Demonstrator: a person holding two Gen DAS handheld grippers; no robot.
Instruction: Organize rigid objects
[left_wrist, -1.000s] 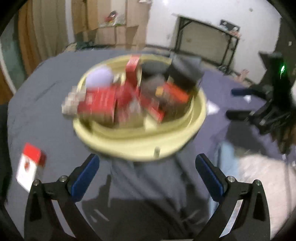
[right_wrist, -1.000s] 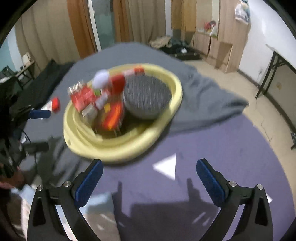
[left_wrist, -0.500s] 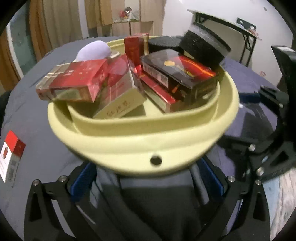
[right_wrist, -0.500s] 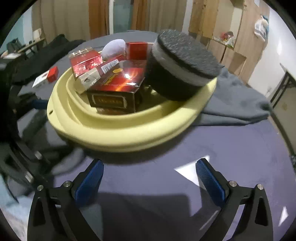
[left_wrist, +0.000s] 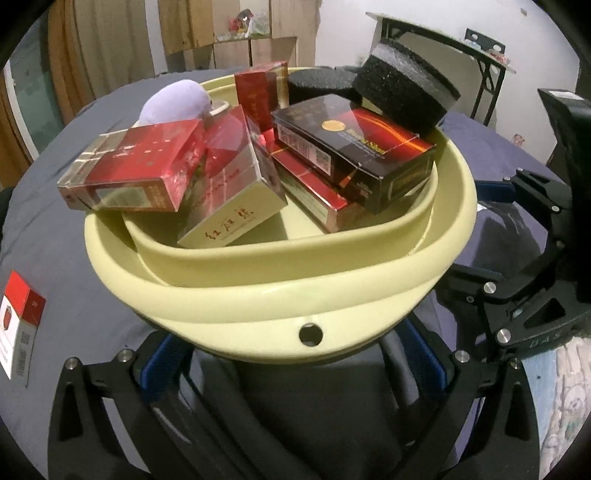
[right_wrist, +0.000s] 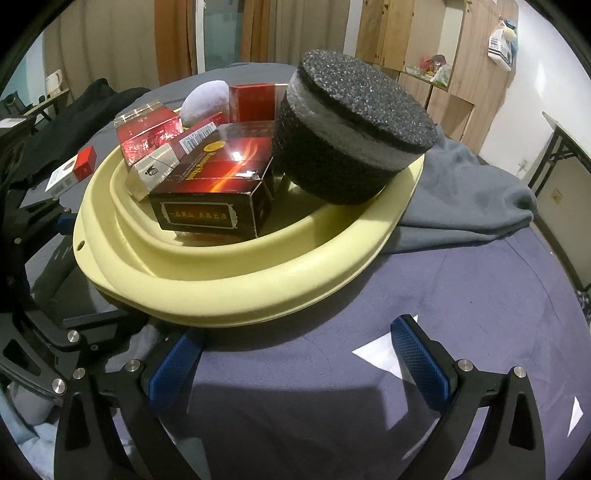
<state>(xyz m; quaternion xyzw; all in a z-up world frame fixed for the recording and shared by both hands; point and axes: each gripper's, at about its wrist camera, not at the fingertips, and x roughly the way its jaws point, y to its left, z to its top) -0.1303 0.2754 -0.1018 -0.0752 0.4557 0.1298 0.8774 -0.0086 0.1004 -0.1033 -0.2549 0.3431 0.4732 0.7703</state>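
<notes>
Left wrist view, left to right: a red-and-white pack lies flat on the grey cloth, apart from the basin. The yellow basin sits on the cloth, piled with a red box, a lilac soft lump, an upright red pack, a black-and-red box and a black foam disc leaning on the far rim. The left gripper has its fingers spread wide, both blue pads tucked under the near rim with nothing clamped. Right wrist view: the right gripper is likewise wide apart and empty, its left pad at the rim of the basin, its right pad over bare cloth near white paper scraps.
</notes>
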